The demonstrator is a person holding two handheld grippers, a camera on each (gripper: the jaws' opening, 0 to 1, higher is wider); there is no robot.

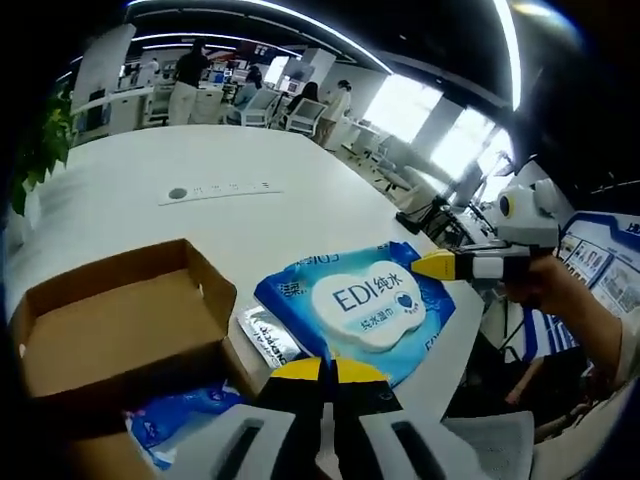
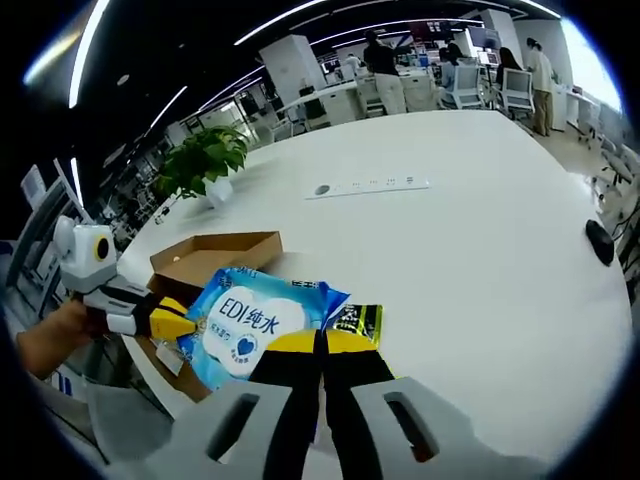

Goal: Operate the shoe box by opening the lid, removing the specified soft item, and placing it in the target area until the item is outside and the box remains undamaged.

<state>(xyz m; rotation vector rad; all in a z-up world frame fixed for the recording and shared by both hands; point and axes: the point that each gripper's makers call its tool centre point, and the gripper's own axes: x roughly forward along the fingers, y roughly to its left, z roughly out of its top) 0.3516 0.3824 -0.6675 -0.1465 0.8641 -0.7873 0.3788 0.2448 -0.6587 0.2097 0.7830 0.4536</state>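
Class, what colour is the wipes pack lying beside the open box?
Blue with a white label, clearest in the left gripper view: wipes pack.

Open-plan office: desks, swivel chairs.

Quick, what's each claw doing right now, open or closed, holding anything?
Left claw: closed, nothing visibly between its tips, which overlap the wet wipes pack.
Right claw: closed, nothing visibly held, tips overlapping the same pack.
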